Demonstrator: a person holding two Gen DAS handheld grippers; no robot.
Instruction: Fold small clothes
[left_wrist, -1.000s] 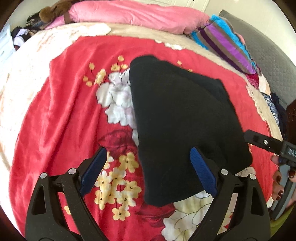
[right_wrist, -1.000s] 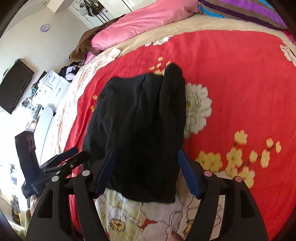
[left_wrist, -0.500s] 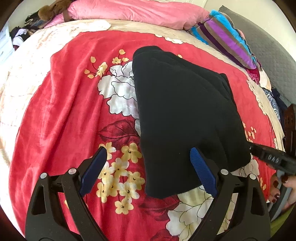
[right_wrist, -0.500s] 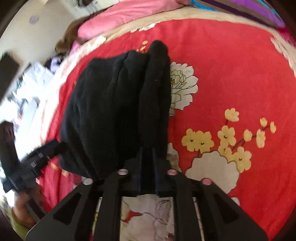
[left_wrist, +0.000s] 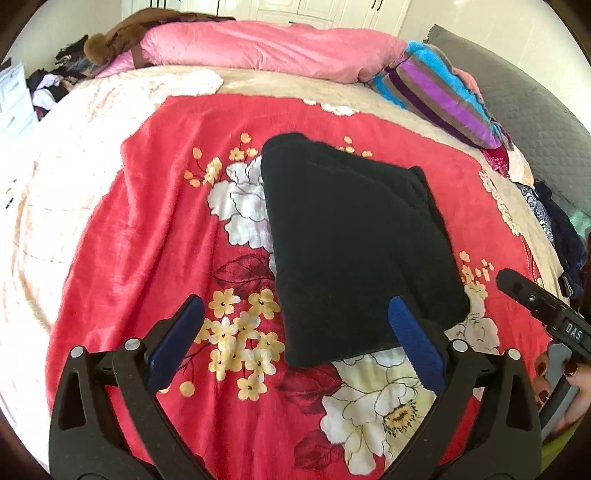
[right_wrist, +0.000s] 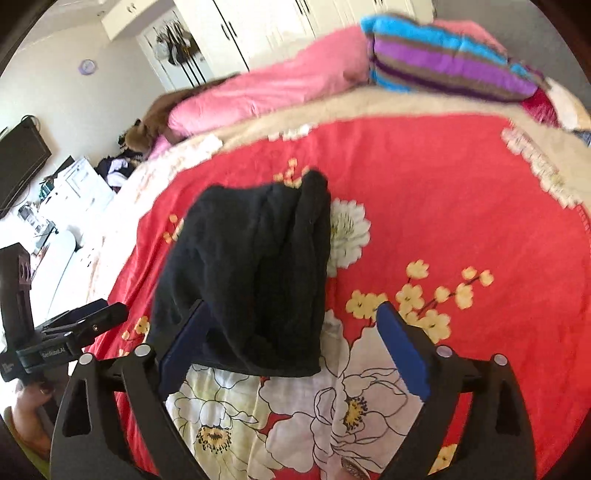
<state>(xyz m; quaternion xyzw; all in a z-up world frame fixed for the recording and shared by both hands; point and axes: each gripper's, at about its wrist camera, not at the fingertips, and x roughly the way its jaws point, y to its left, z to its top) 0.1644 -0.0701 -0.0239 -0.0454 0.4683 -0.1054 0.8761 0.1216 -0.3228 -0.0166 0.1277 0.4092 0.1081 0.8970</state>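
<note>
Both grippers, left gripper (left_wrist: 295, 332) and right gripper (right_wrist: 291, 339), stand spread, empty. Folded black garment (left_wrist: 351, 240) appears soft, light, limp; grasp near-edge corners.

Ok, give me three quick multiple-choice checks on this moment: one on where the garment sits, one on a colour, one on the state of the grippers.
1. Where does the black garment lie?
A. on the pink pillow
B. on the red flowered blanket
C. on the floor

2. What colour are the pads on the gripper fingers?
A. blue
B. green
C. white

3. How do the two grippers stand?
A. both shut on cloth
B. left shut, right open
C. both open, holding nothing

Answers:
1 B: the folded garment rests on the blanket, well short of the pillow.
2 A: blue pads show in both wrist views.
3 C: the left gripper and the right gripper are both spread wide, and the cloth lies loose between the fingers.
</note>
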